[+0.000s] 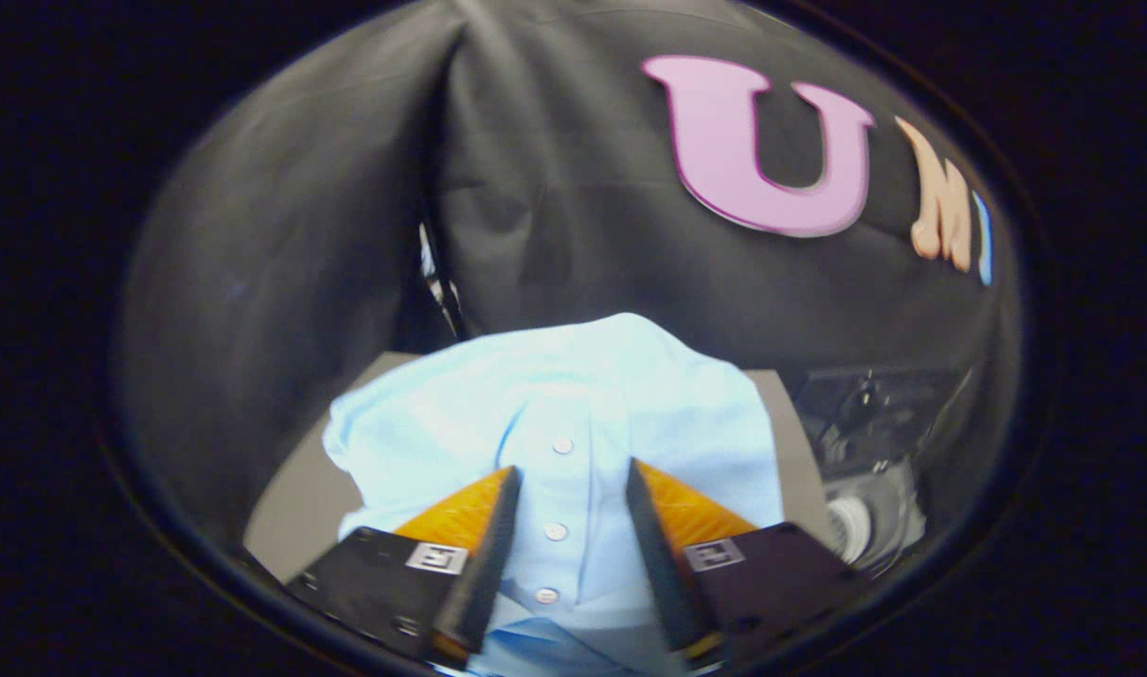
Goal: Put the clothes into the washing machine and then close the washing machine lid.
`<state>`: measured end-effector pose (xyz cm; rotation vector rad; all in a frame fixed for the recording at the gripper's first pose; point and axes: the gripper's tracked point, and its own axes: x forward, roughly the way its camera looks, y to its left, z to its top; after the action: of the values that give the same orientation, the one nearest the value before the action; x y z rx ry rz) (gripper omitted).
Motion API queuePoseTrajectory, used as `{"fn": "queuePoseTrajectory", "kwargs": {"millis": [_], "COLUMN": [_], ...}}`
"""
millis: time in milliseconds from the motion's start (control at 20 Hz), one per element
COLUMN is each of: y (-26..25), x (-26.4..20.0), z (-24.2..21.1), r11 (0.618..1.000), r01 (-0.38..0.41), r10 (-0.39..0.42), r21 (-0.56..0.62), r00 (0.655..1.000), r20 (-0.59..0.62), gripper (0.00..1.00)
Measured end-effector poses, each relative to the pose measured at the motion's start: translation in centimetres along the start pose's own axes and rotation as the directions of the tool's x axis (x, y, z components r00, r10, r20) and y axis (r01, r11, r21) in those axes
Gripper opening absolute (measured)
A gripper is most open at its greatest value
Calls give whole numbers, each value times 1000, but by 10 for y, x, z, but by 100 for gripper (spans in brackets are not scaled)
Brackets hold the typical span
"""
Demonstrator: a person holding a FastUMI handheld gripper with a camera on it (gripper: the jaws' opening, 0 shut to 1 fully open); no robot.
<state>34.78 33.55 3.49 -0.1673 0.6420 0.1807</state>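
Gripper [571, 470] fingers spread, straddling button placket of pale blue shirt [573, 414], not pinching; fabric likely light, limp, slippery; best pinch bunched fold at placket.

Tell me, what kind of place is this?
Probably a small laundry booth. A light blue shirt lies on a grey table, black cloth hangs behind, and the open gripper straddles the shirt's buttons.
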Motion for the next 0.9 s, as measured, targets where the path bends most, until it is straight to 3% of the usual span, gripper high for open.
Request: {"fn": "queuePoseTrajectory", "kwargs": {"millis": [150,200,350,500,650,900], "y": [4,0,-7,-34,-69,-165], "x": [-10,-14,-33,-59,-87,-118], "z": [-8,-5,6,29,49,59], "r11": [997,993,979,980,966,964], "r01": [-75,-90,-153,-159,-179,-81], "r10": [75,90,146,143,140,5], "r21": [29,72,137,118,186,253], "r00": [997,996,987,981,969,958], "r20": [-7,4,62,132,203,286], "gripper": [21,21,1,1,1,0]}}
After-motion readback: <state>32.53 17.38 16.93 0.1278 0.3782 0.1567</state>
